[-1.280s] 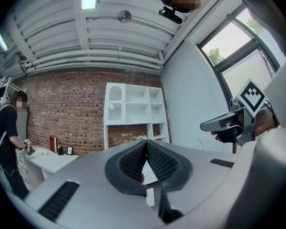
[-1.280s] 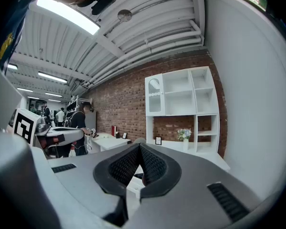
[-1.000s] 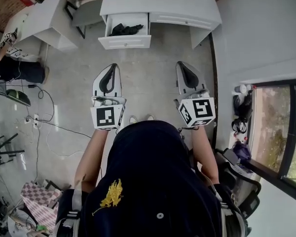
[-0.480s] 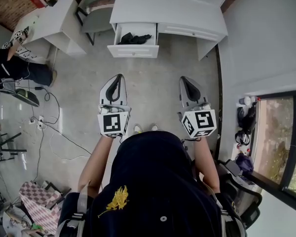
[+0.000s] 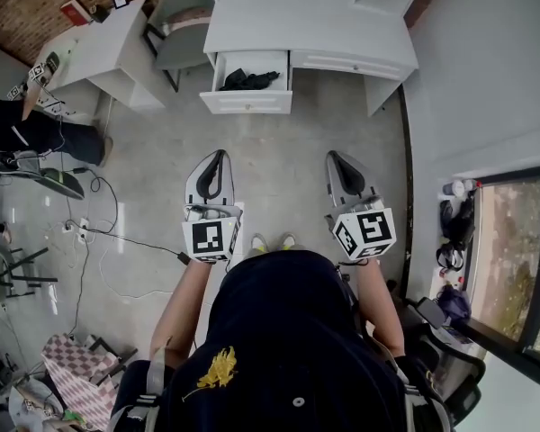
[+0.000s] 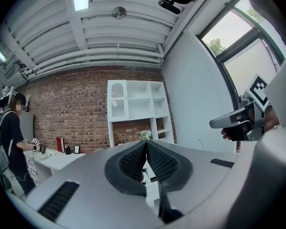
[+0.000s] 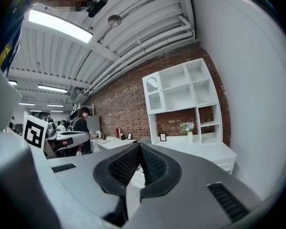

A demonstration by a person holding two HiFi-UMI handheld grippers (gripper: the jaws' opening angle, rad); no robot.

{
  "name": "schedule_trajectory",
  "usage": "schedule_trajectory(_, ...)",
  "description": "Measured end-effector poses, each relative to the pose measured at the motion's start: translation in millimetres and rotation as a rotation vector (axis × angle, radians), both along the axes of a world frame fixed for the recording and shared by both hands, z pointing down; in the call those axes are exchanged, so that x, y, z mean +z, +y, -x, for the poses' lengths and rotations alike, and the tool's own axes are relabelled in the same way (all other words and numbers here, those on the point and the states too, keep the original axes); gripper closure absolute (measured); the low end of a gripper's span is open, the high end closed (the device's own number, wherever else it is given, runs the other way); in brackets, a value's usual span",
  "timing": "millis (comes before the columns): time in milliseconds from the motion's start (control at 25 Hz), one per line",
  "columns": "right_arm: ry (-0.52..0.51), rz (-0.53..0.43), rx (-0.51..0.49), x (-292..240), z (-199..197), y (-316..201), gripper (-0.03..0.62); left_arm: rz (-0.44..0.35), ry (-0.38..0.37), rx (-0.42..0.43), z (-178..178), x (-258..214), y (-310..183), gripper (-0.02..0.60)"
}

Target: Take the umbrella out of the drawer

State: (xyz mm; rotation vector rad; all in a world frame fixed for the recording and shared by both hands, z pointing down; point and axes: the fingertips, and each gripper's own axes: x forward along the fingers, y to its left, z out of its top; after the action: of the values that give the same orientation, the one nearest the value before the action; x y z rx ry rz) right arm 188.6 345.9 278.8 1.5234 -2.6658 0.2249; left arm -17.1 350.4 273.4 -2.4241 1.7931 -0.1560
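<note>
Left hand-held gripper (image 5: pixel 218 155) and right hand-held gripper (image 5: pixel 332 157), both level, jaws together, empty

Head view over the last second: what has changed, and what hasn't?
The desk and its open drawer have slid lower and rightward in the head view, with more desktop showing. Nothing was gripped or released. The left gripper and right gripper stay shut and empty, short of the drawer; the umbrella still lies inside.

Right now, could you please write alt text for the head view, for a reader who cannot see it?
Seen from above, a person holds a left tool and a right tool, both shut and empty, pointed toward a white desk. One desk drawer stands open with a dark umbrella lying inside, well apart from both tools.
</note>
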Motion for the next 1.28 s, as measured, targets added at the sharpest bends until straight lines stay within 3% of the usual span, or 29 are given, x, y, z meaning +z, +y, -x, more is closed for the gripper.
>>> schedule_trajectory(200,0.018,0.019,-0.029,10,-10,3,0.568,0.020,-0.021,0.022,-18,6,1,0.563)
schedule_trajectory(320,-0.021,0.024,-0.041,12,-21,1,0.568,0.015,-0.023,0.019,-27,3,-5,0.563)
schedule_trajectory(720,-0.001,0.018,-0.108,19,-31,-16,0.566,0.000,-0.050,-0.014,-42,2,-17,0.563)
schedule_trajectory(1280,0.027,0.057,-0.093,33,-9,-70,0.567,0.031,-0.027,-0.006,-21,14,-76,0.563)
